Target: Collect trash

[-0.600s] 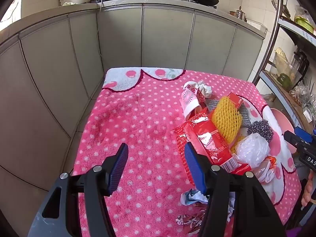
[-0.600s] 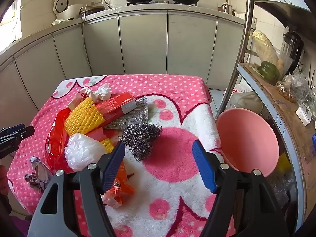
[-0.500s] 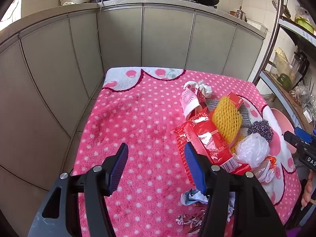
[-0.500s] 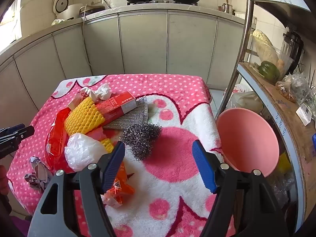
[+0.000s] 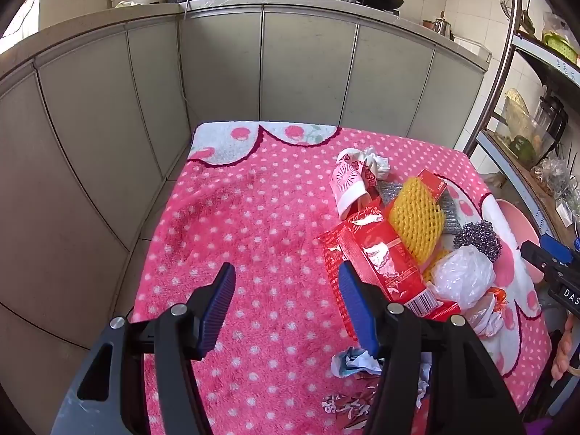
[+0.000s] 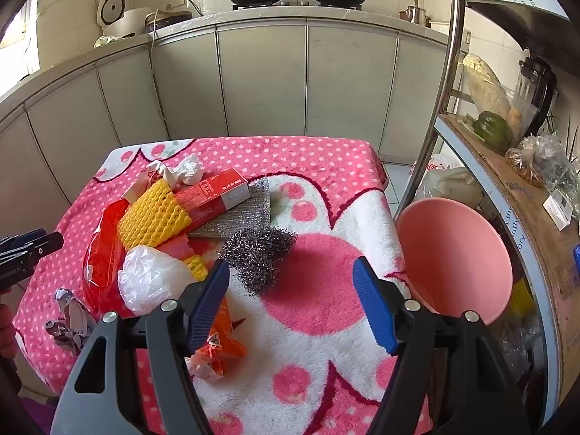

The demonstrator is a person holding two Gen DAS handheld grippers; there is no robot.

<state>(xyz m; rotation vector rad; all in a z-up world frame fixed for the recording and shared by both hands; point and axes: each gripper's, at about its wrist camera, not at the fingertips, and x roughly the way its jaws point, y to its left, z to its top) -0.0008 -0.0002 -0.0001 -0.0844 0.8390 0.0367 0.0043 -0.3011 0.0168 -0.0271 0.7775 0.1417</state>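
Evidently pre-pick: I held both tongs, left gripper [image 5: 286, 304] and right gripper [image 6: 291, 299], wide and empty above the trash pile [image 6: 152, 217]; next, descend onto the steel scourer [image 6: 259, 257].

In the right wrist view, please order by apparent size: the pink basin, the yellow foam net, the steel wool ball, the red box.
1. pink basin, clearly largest, though also nearer
2. yellow foam net
3. steel wool ball and red box: too similar to rank; the box is partly covered.

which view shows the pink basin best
The right wrist view: the pink basin shows nearly whole beside the table's right edge, its inside facing the camera. The left wrist view catches only a sliver of its rim.
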